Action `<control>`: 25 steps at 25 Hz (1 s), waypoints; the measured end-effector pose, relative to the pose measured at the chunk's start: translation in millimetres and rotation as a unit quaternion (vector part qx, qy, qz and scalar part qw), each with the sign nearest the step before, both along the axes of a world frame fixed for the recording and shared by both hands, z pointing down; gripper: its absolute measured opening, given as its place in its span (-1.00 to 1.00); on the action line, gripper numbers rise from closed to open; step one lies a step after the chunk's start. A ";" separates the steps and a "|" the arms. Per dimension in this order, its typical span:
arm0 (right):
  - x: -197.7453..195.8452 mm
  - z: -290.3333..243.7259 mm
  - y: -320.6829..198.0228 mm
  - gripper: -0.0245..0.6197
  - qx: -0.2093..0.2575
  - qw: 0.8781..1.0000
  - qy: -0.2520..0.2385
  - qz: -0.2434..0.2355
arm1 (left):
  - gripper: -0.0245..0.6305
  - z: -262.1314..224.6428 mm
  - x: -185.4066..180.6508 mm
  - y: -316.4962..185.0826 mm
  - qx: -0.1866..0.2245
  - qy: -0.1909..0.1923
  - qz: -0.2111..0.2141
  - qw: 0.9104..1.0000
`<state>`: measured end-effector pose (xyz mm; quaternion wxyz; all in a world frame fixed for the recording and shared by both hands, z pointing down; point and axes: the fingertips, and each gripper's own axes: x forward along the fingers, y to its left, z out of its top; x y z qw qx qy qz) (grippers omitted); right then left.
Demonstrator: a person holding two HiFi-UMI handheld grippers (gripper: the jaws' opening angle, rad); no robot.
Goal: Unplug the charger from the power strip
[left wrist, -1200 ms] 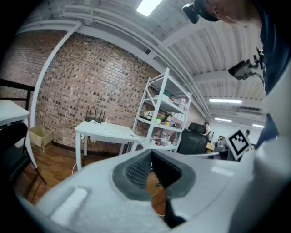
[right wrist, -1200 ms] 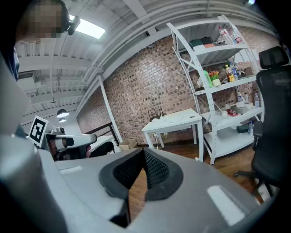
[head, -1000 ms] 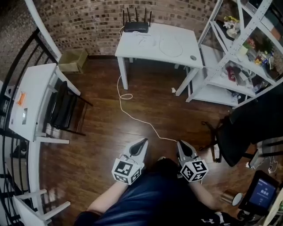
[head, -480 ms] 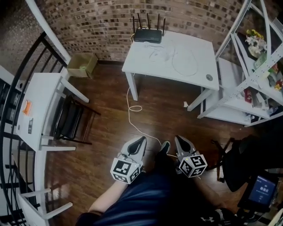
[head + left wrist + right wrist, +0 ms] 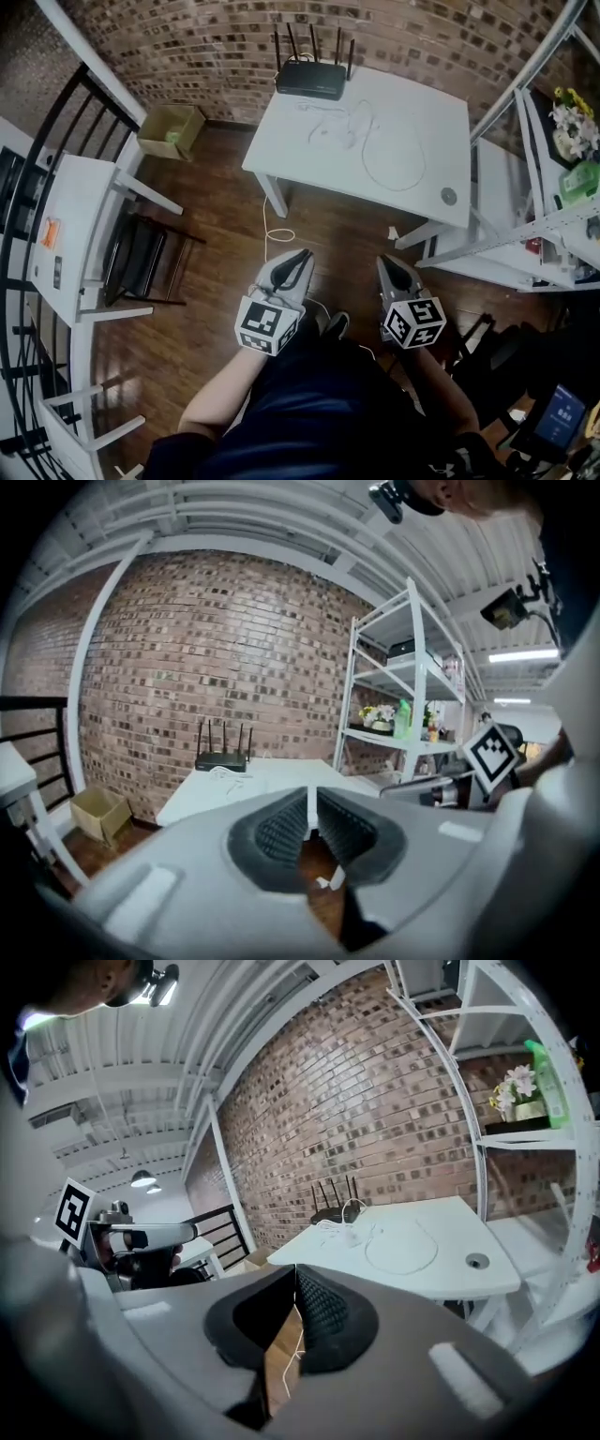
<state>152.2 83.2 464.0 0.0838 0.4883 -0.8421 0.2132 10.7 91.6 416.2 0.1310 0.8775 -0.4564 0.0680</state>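
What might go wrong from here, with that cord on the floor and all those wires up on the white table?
1. The white cord lies looped on the floor and runs on toward the person's shoe. A foot could snag it and yank whatever it joins on the table.
2. Loose wires lie tangled beside the router. Tugging the wrong one might drag the router along.

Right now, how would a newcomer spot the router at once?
Find the white table by the brick wall. At its back edge sits the router: a flat black box with four upright antennas, unlike the white cables beside it.
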 end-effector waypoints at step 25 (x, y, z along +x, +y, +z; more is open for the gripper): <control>-43.0 129.0 -333.5 -0.30 -0.115 0.978 0.170 -0.035 | -0.46 180.4 9.2 -342.1 -0.095 -0.144 0.111 0.979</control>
